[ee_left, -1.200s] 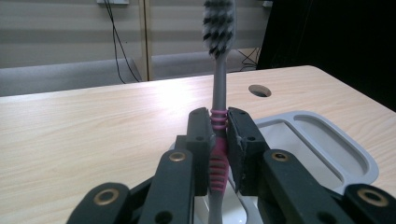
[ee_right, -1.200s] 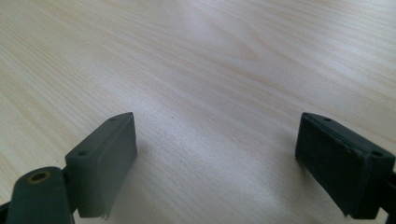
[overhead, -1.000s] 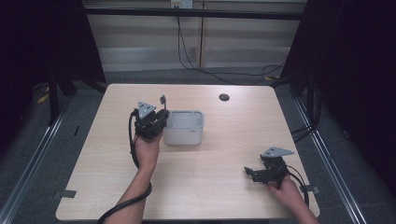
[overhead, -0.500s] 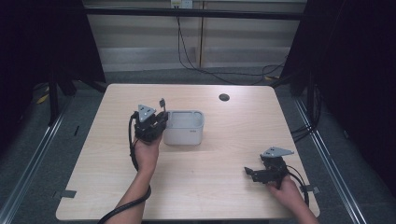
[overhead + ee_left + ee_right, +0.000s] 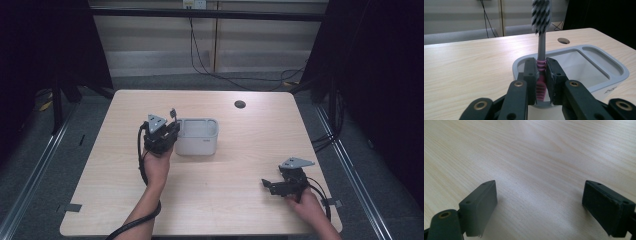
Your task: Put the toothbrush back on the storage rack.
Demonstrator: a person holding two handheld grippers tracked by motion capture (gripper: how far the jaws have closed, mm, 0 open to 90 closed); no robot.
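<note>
Both hands gripping their grippers.
Left gripper (image 5: 170, 131) pointing toward one o'clock, jaws clamping; right gripper (image 5: 267, 185) pointing toward nine o'clock, jaws gaping.

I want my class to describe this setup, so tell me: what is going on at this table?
A person works at a wooden table with a gripper in each hand. The left gripper is shut on a toothbrush, holding it upright, bristles up, at the near rim of a grey tray. The right gripper rests open near the table's right front corner, nothing between its jaws.
</note>
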